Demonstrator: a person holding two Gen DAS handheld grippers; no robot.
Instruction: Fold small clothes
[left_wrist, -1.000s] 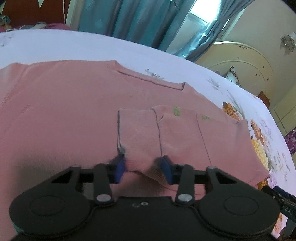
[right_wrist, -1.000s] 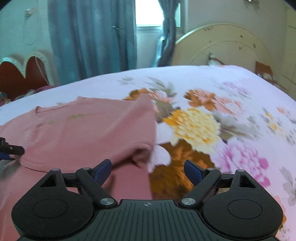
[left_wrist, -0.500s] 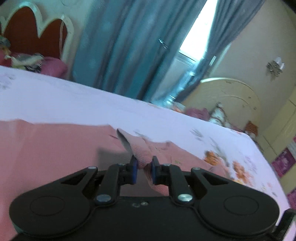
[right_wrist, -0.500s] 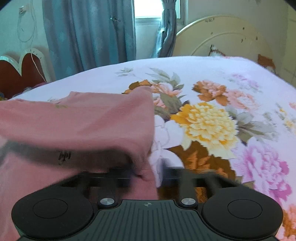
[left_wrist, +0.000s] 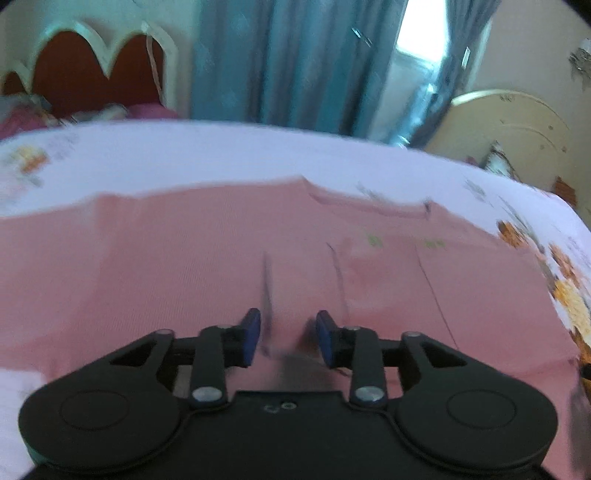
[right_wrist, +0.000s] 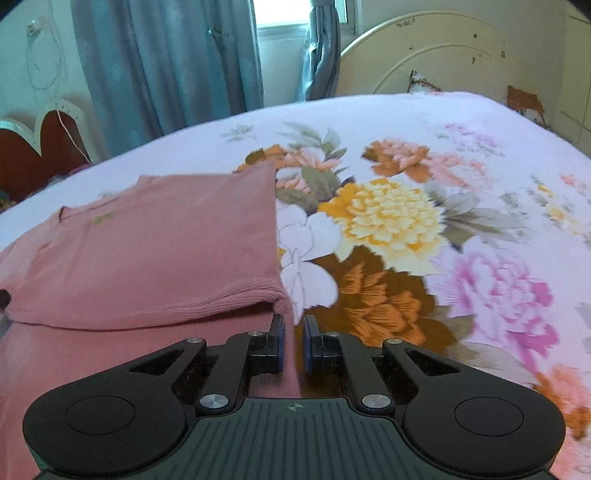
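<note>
A: What is recorded of the garment?

B: A pink top is seen spread on a bed covered by a floral sheet. In the left wrist view it fills the middle of the frame; a neckline is made out towards the upper right, though the picture is blurred. In the right wrist view it occupies the lower left, one layer folded over another, with a ribbed hem lying across.

A: And the left hand-held gripper?

B: Its jaws are noted as opening — the blue pads stand apart at the bottom centre, above the fabric, and no cloth is seen pressed between them.

A: The right hand-held gripper?

B: It is clenched at the bottom centre — a strip of the pink fabric's edge is seen running up between the pads, at the corner of the fold.

A: Surroundings?

B: Blue curtains and a cream headboard are observed along the top of the frame.
</note>
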